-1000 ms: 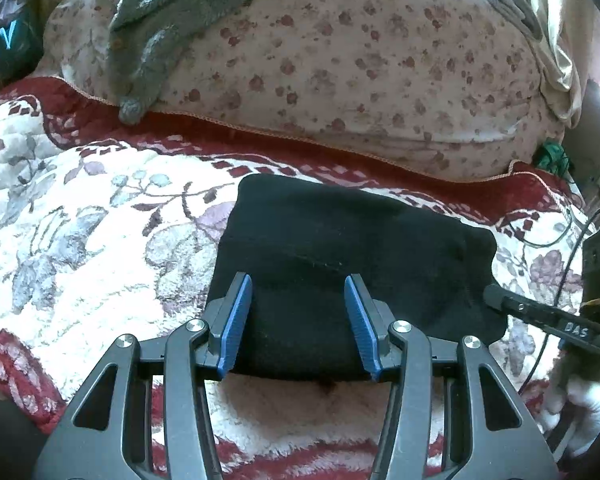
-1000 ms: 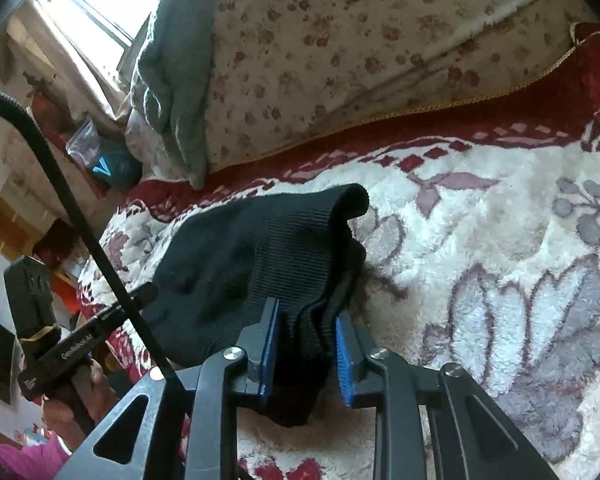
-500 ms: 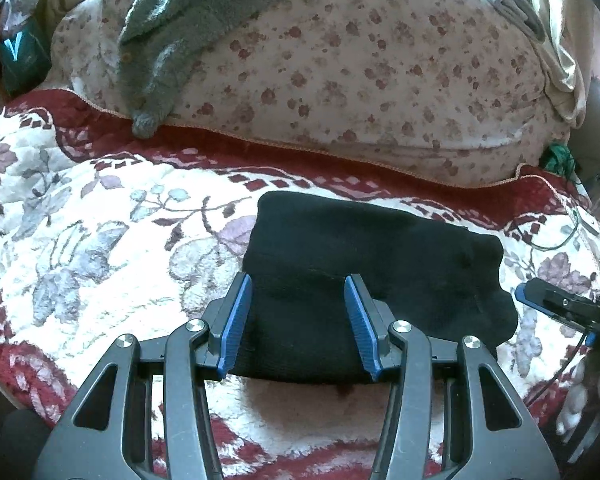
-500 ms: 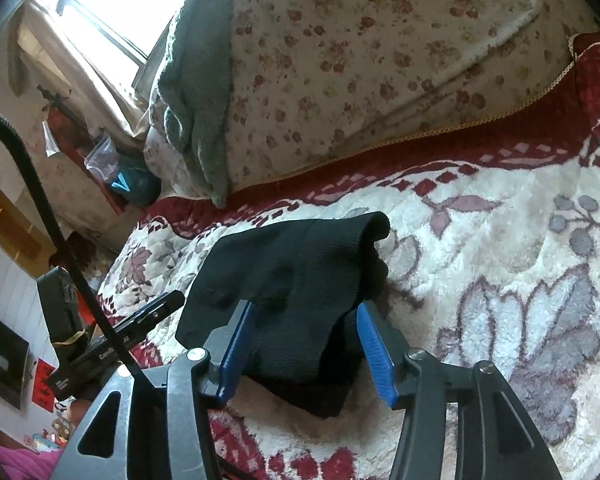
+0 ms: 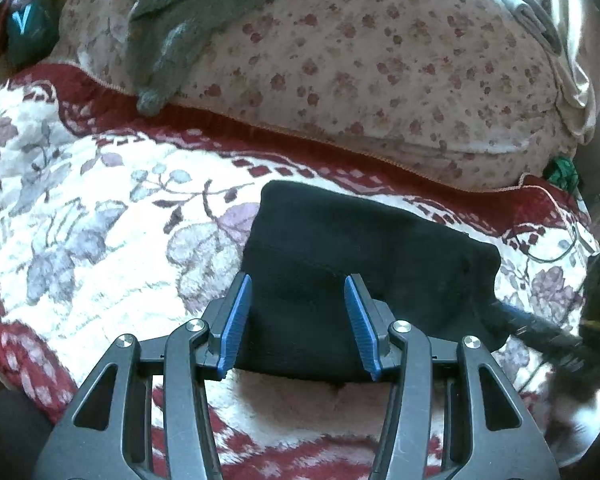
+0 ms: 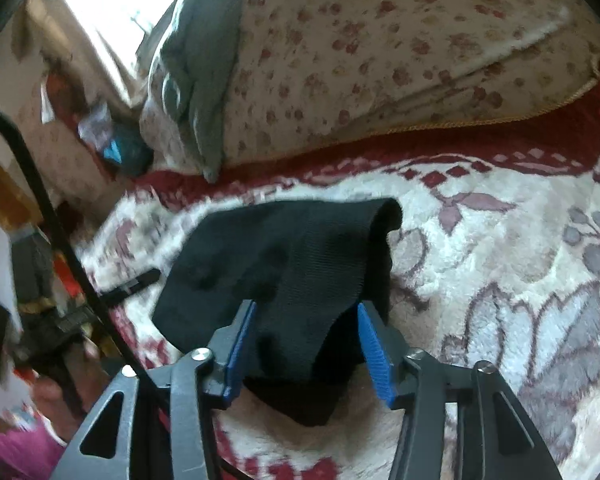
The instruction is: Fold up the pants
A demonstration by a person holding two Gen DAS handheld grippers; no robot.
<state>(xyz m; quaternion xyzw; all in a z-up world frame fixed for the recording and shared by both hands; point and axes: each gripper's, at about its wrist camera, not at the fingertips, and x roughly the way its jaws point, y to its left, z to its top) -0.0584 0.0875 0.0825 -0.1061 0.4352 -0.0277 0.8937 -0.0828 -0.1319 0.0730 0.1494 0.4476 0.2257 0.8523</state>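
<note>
The black pants (image 5: 340, 256) lie folded into a compact rectangle on the floral blanket (image 5: 100, 216). My left gripper (image 5: 298, 284) is open, its blue pads either side of the pants' near edge without gripping. In the right wrist view the pants (image 6: 300, 264) show a raised fold at their far right corner. My right gripper (image 6: 306, 312) is open, its blue pads (image 6: 374, 348) spread around the near end of the pants. The right gripper's tip also shows in the left wrist view (image 5: 532, 328) at the pants' right end.
A large floral-print bedding roll (image 5: 360, 60) lies along the back of the bed with a grey-green towel (image 5: 172, 28) draped over it. The blanket's red border (image 5: 260, 132) runs in front of it. A black cable (image 6: 52, 208) crosses the right wrist view at left.
My right gripper has opened and let go of the pants' end, which now rests on the blanket. My left gripper stays open and has drawn back slightly.
</note>
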